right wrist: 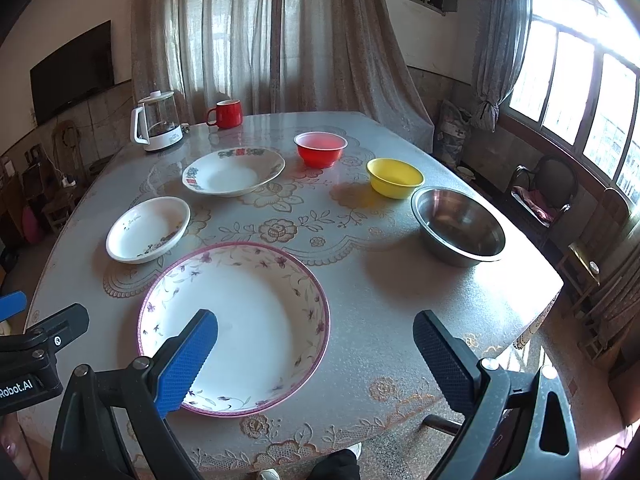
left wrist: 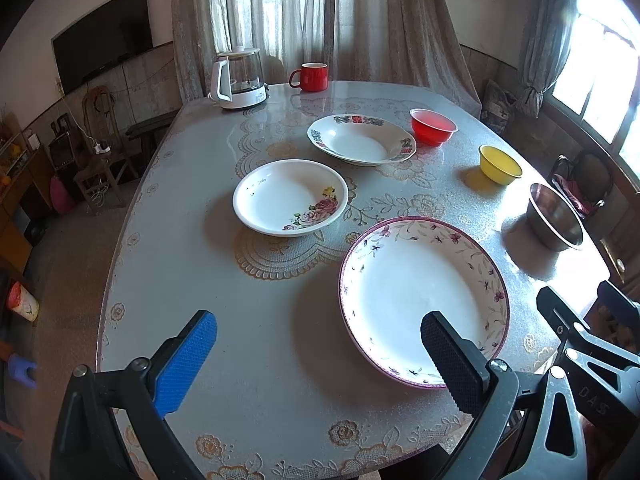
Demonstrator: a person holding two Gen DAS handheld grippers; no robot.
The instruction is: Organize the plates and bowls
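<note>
Both tongs, left [left wrist: 318, 360] and right [right wrist: 316, 356], are held spread and empty above the near tabletop [left wrist: 248, 380], so nothing seems begun; the big plate [right wrist: 256, 320], nearest, would likely be gripped by its rim first.

Lace curtains [right wrist: 248, 36], wall television [left wrist: 104, 36], bright sunlit windows [right wrist: 576, 92].
</note>
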